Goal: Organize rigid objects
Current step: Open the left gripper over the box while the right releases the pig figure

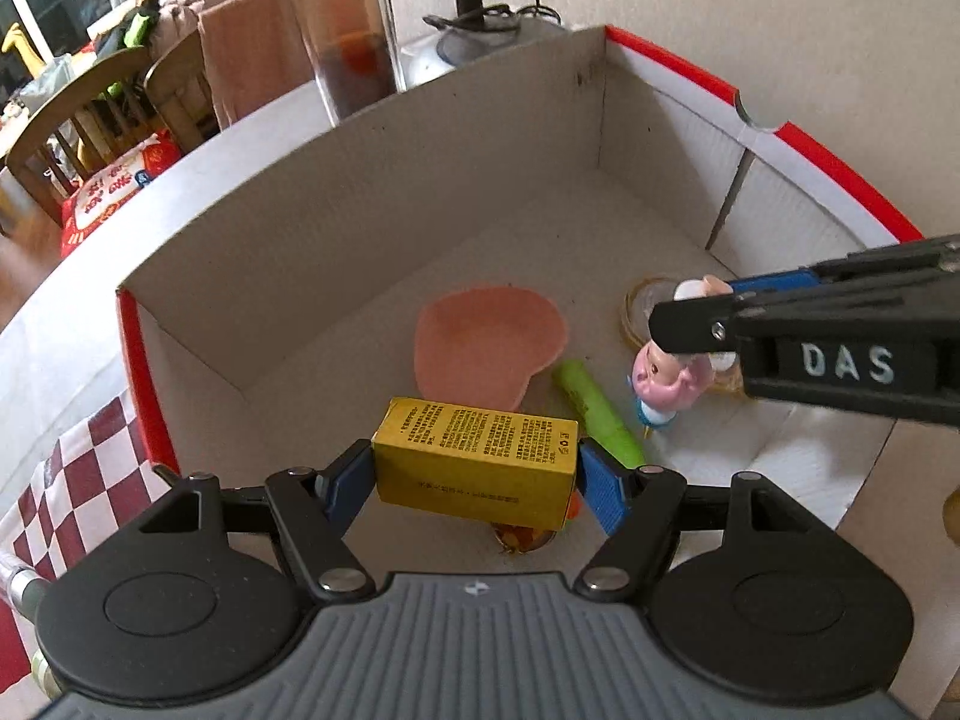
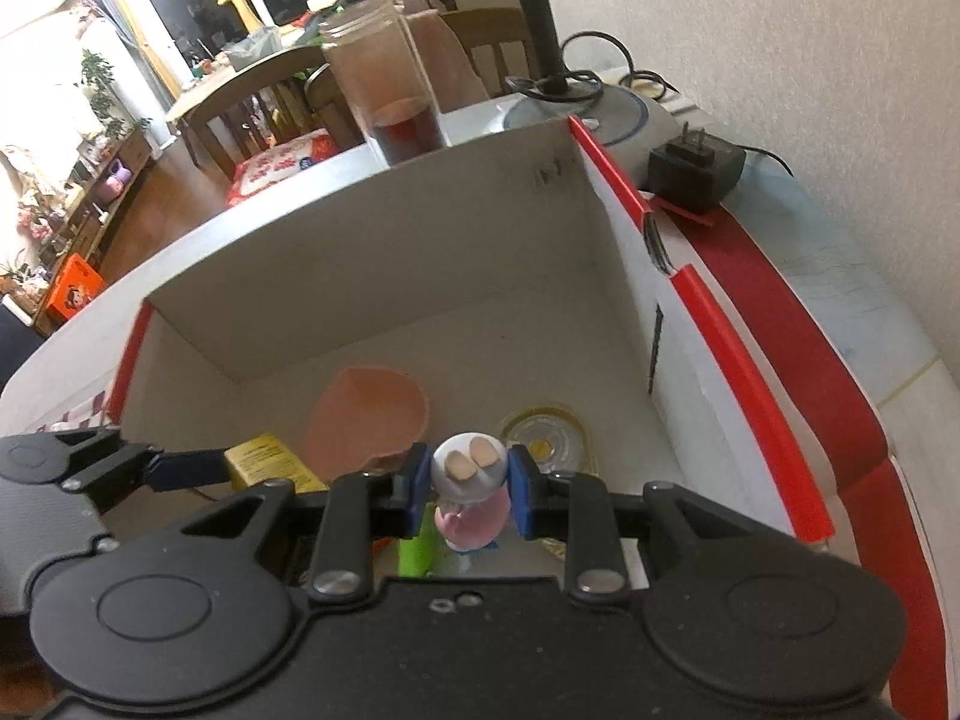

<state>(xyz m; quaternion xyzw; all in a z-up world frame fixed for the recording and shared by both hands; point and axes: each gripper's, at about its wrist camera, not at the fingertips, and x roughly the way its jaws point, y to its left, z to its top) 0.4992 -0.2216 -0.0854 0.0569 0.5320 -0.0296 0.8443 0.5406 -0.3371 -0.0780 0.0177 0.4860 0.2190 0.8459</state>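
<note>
My left gripper [image 1: 477,477] is shut on a yellow carton [image 1: 477,459], held just above the floor of a white cardboard box with red edges [image 1: 372,180]. My right gripper [image 2: 468,483] is shut on a pink pig figurine [image 2: 471,492], also held inside the box; it shows in the left wrist view [image 1: 666,375] too, head down. On the box floor lie a peach heart-shaped piece [image 1: 489,345], a green marker [image 1: 594,414] and a clear round lid [image 2: 546,435]. A small orange thing [image 1: 522,537] is mostly hidden under the carton.
A tall glass jar with dark liquid [image 2: 390,84] stands behind the box. A black lamp post with cables [image 2: 540,24] and a black power adapter [image 2: 696,171] sit at the back right. A red checked cloth [image 1: 78,480] lies left of the box. Chairs stand beyond.
</note>
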